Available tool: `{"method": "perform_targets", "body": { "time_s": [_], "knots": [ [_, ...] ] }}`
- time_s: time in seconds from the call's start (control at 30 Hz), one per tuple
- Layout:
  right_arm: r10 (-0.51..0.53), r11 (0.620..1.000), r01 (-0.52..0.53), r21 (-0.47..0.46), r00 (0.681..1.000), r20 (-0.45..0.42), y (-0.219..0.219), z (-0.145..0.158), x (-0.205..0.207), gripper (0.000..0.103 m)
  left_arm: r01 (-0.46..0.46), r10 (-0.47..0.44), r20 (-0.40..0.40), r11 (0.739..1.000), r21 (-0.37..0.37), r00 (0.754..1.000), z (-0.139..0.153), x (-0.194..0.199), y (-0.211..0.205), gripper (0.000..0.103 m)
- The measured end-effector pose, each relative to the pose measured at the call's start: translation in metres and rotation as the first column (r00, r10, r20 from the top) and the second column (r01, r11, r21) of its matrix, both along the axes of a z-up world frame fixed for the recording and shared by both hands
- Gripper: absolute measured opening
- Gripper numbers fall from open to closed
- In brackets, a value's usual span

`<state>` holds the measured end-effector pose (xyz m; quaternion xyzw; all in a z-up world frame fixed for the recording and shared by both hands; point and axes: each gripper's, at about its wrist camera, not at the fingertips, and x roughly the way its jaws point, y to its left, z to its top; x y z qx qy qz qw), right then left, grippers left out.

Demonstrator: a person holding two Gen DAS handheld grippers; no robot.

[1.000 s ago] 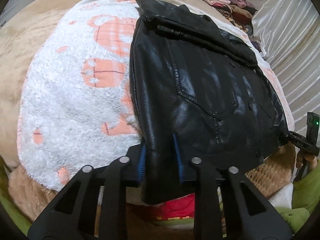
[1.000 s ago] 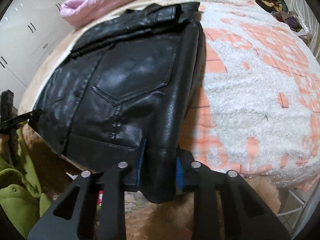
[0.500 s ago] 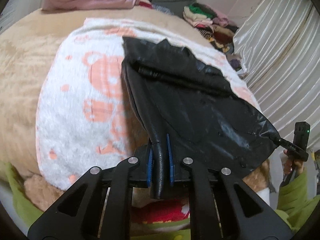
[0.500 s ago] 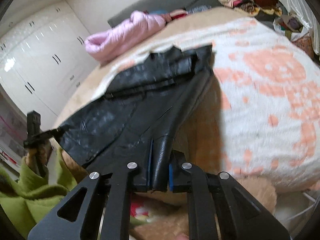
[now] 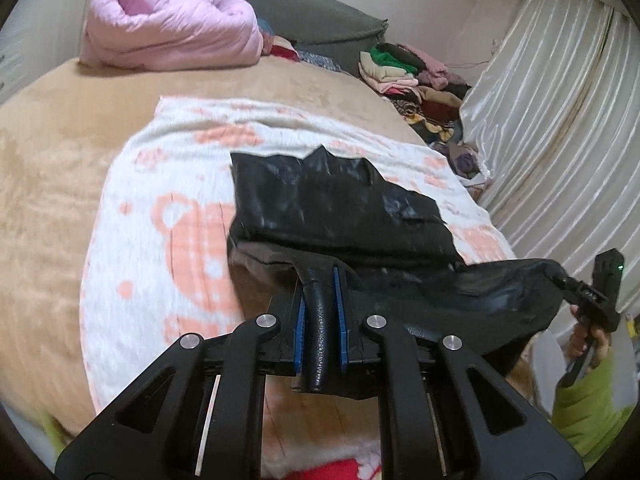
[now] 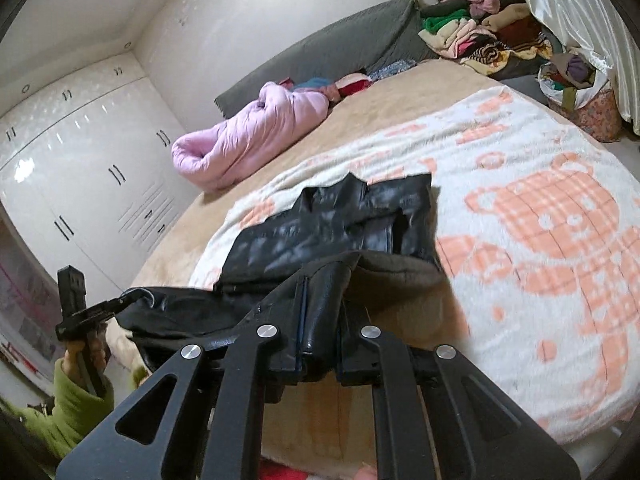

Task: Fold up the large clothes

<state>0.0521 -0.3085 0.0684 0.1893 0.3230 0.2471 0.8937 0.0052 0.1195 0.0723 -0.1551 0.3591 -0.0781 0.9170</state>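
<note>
A black leather jacket [image 5: 340, 208] lies on a white and orange bear blanket [image 5: 168, 216] on the bed, its near hem lifted off the blanket. My left gripper [image 5: 319, 312] is shut on one corner of that hem, the leather pinched between its blue pads. The right gripper [image 5: 576, 286] shows at the right edge of the left wrist view, clamped on the other corner. In the right wrist view the jacket [image 6: 332, 224] stretches away and my right gripper [image 6: 322, 320] is shut on its hem. The left gripper [image 6: 116, 304] grips the far corner there.
A rolled pink quilt [image 5: 172, 32] lies at the head of the bed by a grey headboard [image 6: 320, 44]. Piled clothes [image 5: 412, 76] sit beside the white curtain [image 5: 560, 128]. White wardrobes [image 6: 88, 184] line the wall. A green sleeve [image 6: 64, 408] shows low left.
Both grippers closed fully on the jacket's near hem and rose, lifting that edge off the blanket. The jacket's lower half now hangs stretched between them, and both cameras tilted up toward the room.
</note>
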Motion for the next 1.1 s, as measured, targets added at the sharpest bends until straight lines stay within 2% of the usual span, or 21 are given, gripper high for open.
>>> {"method": "perform_targets", "body": {
  "time_s": [0.23,0.57,0.77,1.1],
  "knots": [
    [-0.03,0.999,0.03,-0.013,0.999,0.024,0.008,0.01,0.031,0.009,-0.021,0.02,0.014,0.998,0.052,1.0,0.009,0.034,-0.004,0.005],
    [-0.071,0.997,0.071,-0.001,0.997,0.017,0.015,0.017,0.081,0.009,-0.043,0.042,0.012,0.996,0.075,0.999,0.014,0.076,-0.003,0.005],
    [-0.082,0.997,0.082,0.005,0.997,-0.003,0.016,0.014,0.112,0.009,-0.051,0.051,-0.003,0.994,0.099,0.999,0.013,0.1,-0.006,0.006],
    [-0.114,0.992,0.111,-0.062,0.993,-0.044,0.031,-0.003,0.171,0.011,-0.072,0.08,-0.058,0.99,0.124,0.995,-0.002,0.148,-0.001,0.007]
  ]
}}
